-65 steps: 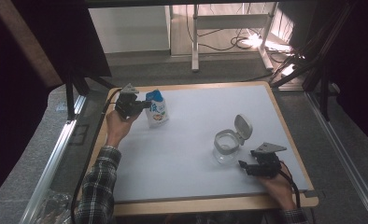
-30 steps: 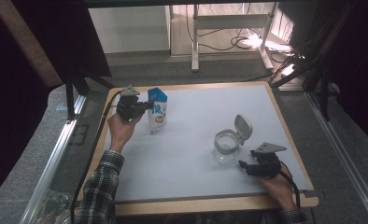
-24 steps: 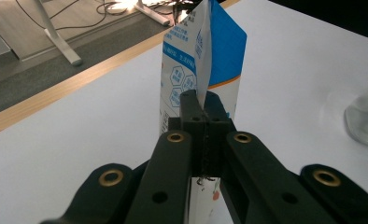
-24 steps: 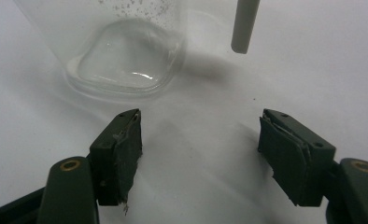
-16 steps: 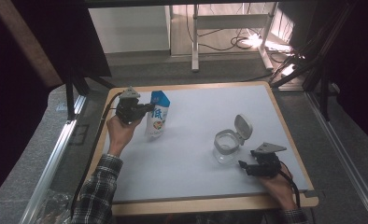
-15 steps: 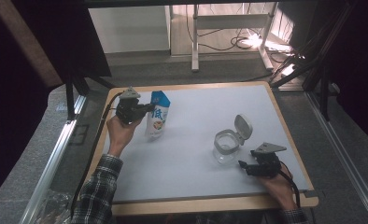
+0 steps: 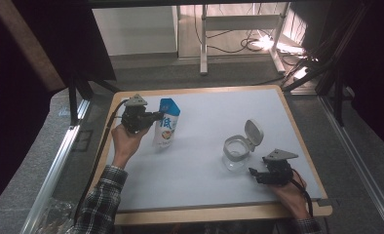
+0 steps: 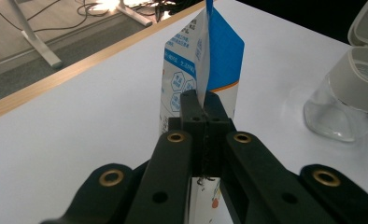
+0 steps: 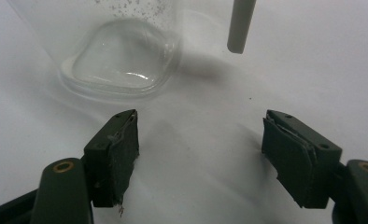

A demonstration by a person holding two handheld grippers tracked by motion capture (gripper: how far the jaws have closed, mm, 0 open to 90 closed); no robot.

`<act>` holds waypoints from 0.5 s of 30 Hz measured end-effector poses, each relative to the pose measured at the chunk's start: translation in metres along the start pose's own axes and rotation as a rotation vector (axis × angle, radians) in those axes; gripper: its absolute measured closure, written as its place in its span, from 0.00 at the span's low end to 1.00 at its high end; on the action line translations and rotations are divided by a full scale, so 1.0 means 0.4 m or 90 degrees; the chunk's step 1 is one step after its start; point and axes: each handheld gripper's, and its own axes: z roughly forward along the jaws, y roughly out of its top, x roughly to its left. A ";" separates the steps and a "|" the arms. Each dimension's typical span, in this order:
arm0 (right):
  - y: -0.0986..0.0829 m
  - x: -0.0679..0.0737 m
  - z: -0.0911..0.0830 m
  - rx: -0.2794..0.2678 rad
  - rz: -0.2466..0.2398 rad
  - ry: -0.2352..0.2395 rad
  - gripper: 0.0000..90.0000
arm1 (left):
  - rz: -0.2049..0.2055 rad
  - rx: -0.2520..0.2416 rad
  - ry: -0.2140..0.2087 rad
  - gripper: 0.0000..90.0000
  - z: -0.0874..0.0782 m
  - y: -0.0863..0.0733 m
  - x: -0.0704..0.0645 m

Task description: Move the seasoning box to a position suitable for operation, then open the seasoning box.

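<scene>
At the table's far-left corner my left gripper pinches the blue-and-white carton by its top seam, so I'd lift it level toward the open jar, beside my wide-open right gripper.

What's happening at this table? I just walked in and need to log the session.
A person works with a claw in each hand. The left claw is shut on the top seam of a blue and white carton near the table's far left. The right claw is open, resting on the white table just short of a clear jar whose hinged lid stands open. Nothing is being poured.
</scene>
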 end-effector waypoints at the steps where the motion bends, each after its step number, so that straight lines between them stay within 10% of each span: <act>1: 0.000 0.001 -0.001 0.001 0.000 0.000 0.31 | 0.001 0.000 0.000 1.00 -0.001 0.001 -0.004; 15: -0.006 0.020 -0.025 -0.008 0.014 0.022 0.31 | 0.014 -0.013 -0.028 1.00 -0.022 0.007 -0.059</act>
